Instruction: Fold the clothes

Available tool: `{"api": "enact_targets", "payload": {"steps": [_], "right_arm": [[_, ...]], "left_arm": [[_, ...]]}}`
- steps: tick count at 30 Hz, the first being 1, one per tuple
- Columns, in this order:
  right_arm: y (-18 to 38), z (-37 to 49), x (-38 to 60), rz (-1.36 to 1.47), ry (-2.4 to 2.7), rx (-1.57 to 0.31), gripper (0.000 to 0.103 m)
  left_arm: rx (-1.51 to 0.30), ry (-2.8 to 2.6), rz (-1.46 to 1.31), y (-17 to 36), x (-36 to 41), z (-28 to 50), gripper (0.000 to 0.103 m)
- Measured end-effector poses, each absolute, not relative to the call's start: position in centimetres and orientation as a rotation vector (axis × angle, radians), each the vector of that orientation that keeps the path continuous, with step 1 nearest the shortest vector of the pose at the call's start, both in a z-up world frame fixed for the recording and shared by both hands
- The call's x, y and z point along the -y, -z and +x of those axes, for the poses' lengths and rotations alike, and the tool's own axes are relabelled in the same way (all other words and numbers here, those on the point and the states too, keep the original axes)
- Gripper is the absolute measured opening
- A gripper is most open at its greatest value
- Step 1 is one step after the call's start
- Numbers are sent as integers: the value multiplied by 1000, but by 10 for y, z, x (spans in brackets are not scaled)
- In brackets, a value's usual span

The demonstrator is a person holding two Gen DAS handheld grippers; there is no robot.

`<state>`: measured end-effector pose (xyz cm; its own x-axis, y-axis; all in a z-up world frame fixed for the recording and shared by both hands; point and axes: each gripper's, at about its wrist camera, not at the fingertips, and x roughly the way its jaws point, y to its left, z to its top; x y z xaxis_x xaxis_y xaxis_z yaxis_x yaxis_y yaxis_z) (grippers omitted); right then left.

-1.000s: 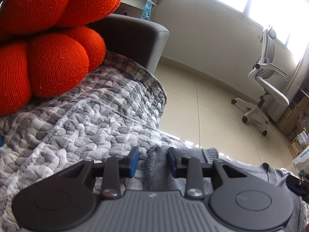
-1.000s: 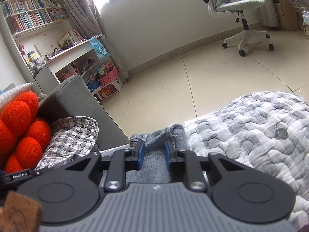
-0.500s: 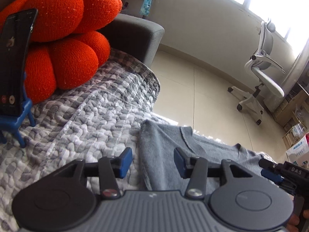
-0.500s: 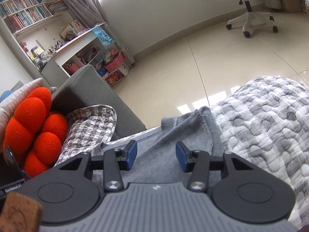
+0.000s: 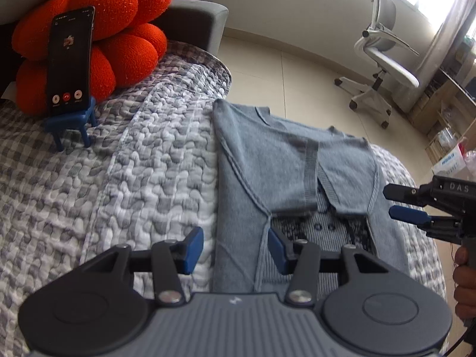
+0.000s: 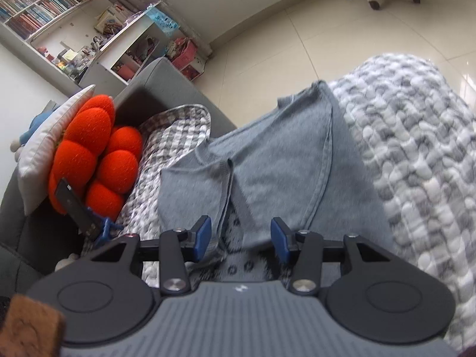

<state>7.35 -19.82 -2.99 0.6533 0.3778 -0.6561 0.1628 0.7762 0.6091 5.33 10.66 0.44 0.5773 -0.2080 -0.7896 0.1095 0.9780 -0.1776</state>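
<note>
A grey knit sweater [image 5: 261,160] [image 6: 282,166] lies flat on the quilted grey-and-white blanket [image 5: 142,178], both sleeves folded in over its patterned front. My left gripper [image 5: 235,248] hovers open above the sweater's left side, nothing between its blue pads. My right gripper [image 6: 241,239] also stands open, raised over the sweater's middle with its pads clear of the cloth. In the left wrist view the right gripper [image 5: 407,205] shows at the far right edge, held by a hand [image 5: 464,279].
An orange knotted cushion [image 5: 98,38] [image 6: 92,154] leans on the grey sofa arm [image 5: 193,20]. A phone [image 5: 70,59] stands on a small blue chair-shaped holder [image 5: 74,122] before it. A white office chair [image 5: 383,56] and shelves [image 6: 98,41] stand on the tiled floor beyond.
Both grippers let go of the sweater's top edge, opened, and pulled back and up. The sweater now lies spread on the blanket, and the phone has come into view.
</note>
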Motion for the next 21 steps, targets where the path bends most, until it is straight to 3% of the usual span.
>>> {"api": "enact_targets", "payload": {"steps": [15,21], "right_arm": [[60,-23,149,767,-299,-1013,49],[78,-45,122,743,-413,-1086,30]], "left_arm": [[-1025,197,1,30,-99,-66,46],[-1081,183,28,53,-102,-90,39]]}}
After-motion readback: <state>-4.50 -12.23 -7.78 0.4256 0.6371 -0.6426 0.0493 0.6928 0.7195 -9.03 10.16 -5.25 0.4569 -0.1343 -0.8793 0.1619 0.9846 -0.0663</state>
